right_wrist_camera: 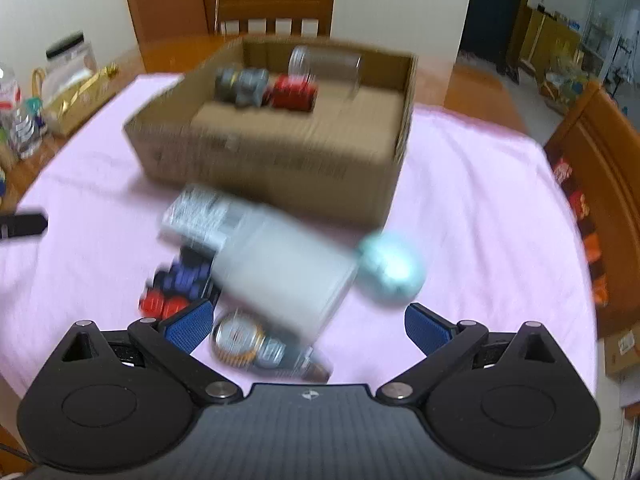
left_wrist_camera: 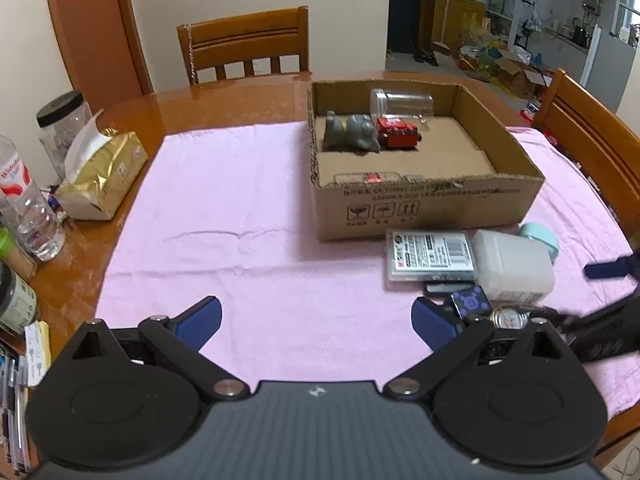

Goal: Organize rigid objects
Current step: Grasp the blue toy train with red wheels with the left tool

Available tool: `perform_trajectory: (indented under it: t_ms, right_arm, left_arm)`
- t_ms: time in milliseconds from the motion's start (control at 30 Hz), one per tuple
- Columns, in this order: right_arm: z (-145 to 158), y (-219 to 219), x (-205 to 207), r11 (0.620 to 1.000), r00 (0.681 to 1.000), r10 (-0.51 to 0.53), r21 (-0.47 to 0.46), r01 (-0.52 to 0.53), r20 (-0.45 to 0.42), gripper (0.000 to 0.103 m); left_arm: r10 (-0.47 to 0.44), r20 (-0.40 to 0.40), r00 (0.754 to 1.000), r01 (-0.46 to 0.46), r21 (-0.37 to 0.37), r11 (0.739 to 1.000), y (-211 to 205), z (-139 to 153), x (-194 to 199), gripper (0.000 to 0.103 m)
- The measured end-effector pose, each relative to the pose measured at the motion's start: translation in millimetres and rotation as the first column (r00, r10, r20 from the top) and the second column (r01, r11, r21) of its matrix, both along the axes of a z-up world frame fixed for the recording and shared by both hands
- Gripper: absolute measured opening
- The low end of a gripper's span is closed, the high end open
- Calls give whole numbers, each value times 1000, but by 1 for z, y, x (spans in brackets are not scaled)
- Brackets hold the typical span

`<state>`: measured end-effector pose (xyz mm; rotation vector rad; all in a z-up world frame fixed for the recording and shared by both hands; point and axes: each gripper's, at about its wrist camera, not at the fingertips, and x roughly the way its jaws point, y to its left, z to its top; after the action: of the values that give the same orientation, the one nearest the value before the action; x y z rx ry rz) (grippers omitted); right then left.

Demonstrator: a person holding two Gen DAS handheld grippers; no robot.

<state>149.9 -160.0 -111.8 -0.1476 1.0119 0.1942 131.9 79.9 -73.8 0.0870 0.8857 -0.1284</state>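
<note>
Left gripper [left_wrist_camera: 316, 322]: jaws spread wide, nothing between them, held low and level over the pink cloth [left_wrist_camera: 240, 240], aimed at the far chair [left_wrist_camera: 244, 44]. Its right finger [left_wrist_camera: 434, 326] stands just beside the loose pile.

Right gripper [right_wrist_camera: 306, 326]: jaws likewise spread, empty, poised above the same pile and tilted down toward it. A watch [right_wrist_camera: 240, 338] lies between its fingers, close to the left finger [right_wrist_camera: 188, 326]; contact cannot be judged. The right-wrist view is badly motion-blurred.

Pile, in front of the box [left_wrist_camera: 424, 208]: a white container [left_wrist_camera: 512, 266] lying on its side, a labelled flat case [left_wrist_camera: 430, 256] at its left, a teal jar [left_wrist_camera: 540, 240] behind its right end, a purple block [left_wrist_camera: 470, 302] and the watch [left_wrist_camera: 508, 318] at its near side. Red and dark pieces [right_wrist_camera: 164, 304] show only in the blurred view and cannot be identified. The right gripper's dark finger [left_wrist_camera: 608, 270] enters the left view at the right edge, cut off.

Box: open-topped, on the cloth. Inside at the back, a grey figure [left_wrist_camera: 352, 134] on its side, touching a red toy [left_wrist_camera: 398, 132]; a clear jar [left_wrist_camera: 402, 104] lies behind them. A flat clear item against the near wall is mostly hidden.

Table edge, left: tissue pack [left_wrist_camera: 100, 172], bottle [left_wrist_camera: 28, 208], dark-lidded jar [left_wrist_camera: 64, 120].
</note>
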Motion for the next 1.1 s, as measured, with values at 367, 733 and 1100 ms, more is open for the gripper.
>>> perform_trajectory:
  t_ms: [367, 733, 1100]
  right_arm:
    - [-46, 25, -8, 993, 994, -109, -36, 110, 15, 103]
    - [-47, -12, -15, 985, 984, -171, -11, 172, 46, 103]
    - [-47, -24, -22, 989, 987, -149, -7, 149, 61, 103]
  left_arm:
    - [-110, -30, 994, 109, -17, 994, -2, -14, -5, 101]
    - [-177, -44, 983, 175, -42, 984, -43, -30, 16, 101]
    - [-233, -95, 968, 229, -53, 972, -93, -66, 42, 101]
